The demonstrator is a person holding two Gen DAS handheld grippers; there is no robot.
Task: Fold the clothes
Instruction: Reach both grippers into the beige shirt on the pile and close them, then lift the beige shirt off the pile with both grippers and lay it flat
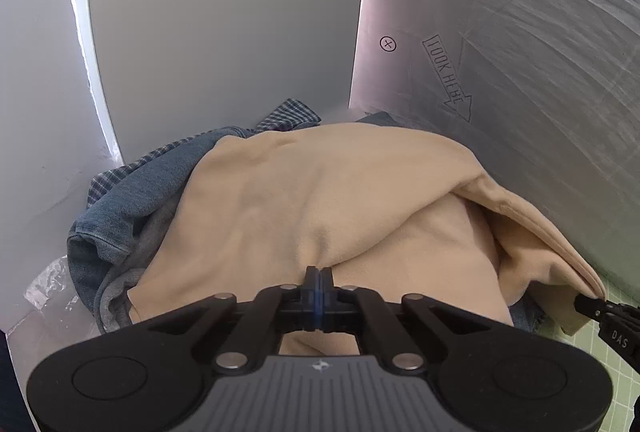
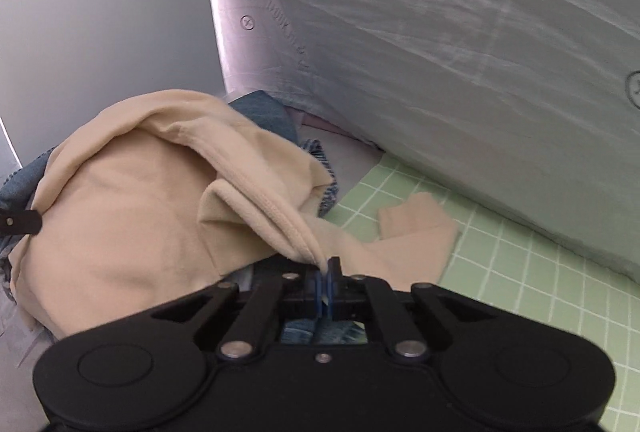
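On top of a heap of clothes in the corner of the work area lies the beige garment (image 1: 304, 200), a soft sweatshirt-like piece, bunched and draped rather than spread flat. The left hand-held gripper (image 1: 319, 274) has its jaws pressed together on a fold of this garment near its front edge. The right hand-held gripper (image 2: 328, 266) is likewise closed, pinching a thick ribbed hem or cuff edge of the same garment, with a sliver of cloth visible between its blue pads. One sleeve (image 2: 416, 228) trails out to the right and rests flat on the green gridded mat (image 2: 500, 272) that covers the desk.

Under and behind the beige piece sit the other clothes: a denim garment (image 1: 132, 200) crumpled at the left, a grey knit piece (image 1: 116, 292) below it, and a checked shirt (image 1: 290, 114) poking out at the back. Crinkled clear plastic (image 1: 48, 284) lies at the left edge of the pile. White panels (image 1: 224, 12) close off the corner, and the right-hand panel (image 1: 520, 32), covered in wrinkled film, carries a drawn arrow reading "LOOK HERE".

As a judgement, the folding has barely begun: the beige garment is only being picked out of the pile, no neat fold shows in it, and the rest of the heap looks unfolded. It would need laying out flat on the mat before any fold; the remaining pieces are all left to do.
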